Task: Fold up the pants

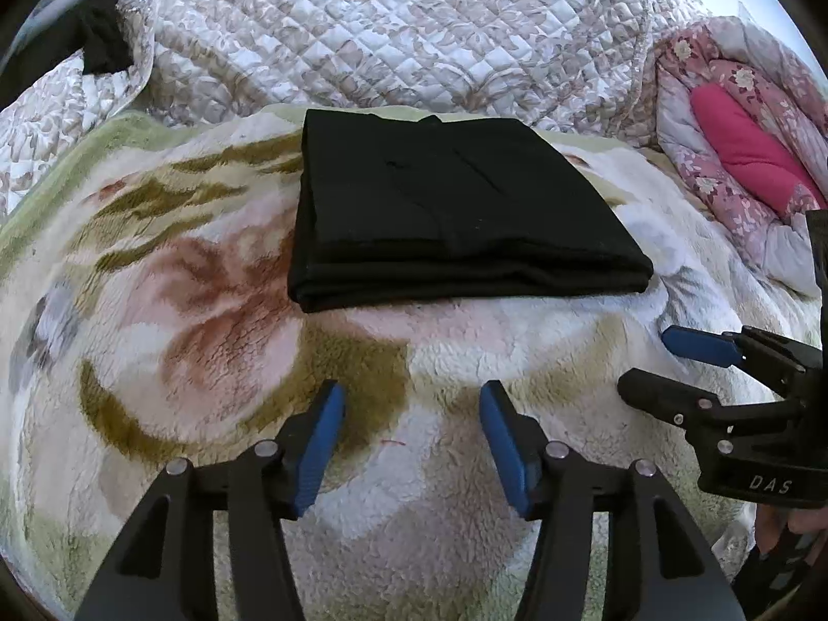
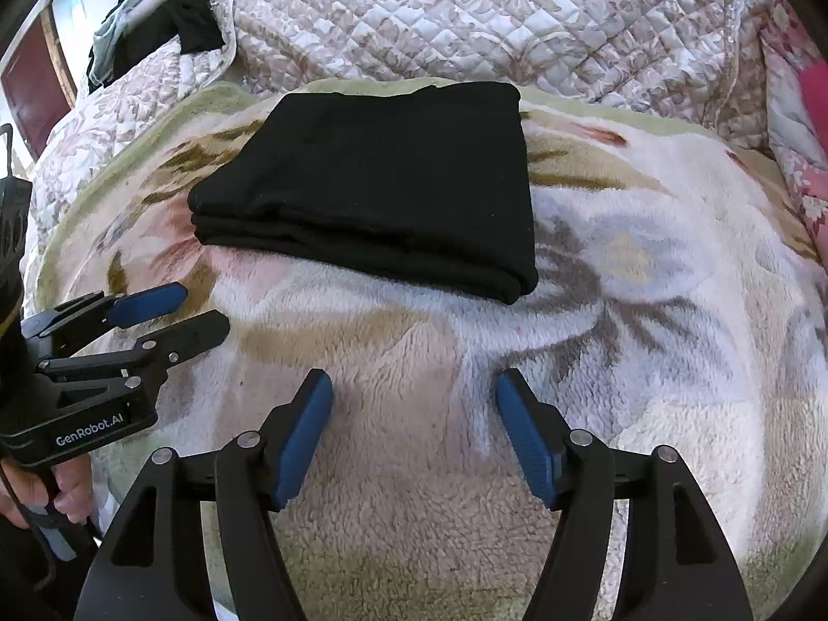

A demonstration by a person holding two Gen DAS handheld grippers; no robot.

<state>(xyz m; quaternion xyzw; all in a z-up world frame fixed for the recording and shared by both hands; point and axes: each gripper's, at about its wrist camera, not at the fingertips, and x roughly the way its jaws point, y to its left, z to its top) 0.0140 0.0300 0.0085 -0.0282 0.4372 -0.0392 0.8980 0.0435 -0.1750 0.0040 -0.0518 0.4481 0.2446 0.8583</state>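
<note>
Pants (image 1: 455, 207) folded on blanket (image 1: 207, 310), apart beyond left claw (image 1: 411, 398) and right claw (image 2: 414, 385); both released, empty.

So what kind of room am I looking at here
Most likely a bedroom: the folded black pants lie on a fleecy floral blanket, with a quilted bedspread behind and a pink floral comforter bundled beside it.

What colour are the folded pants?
Black. The folded pants show best in the left wrist view, lying on the flowery blanket.

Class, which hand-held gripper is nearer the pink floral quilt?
Right. The right hand-held gripper sits just in front of the pink floral quilt; the left hand-held gripper is farther away, on the right one's other side.
</note>
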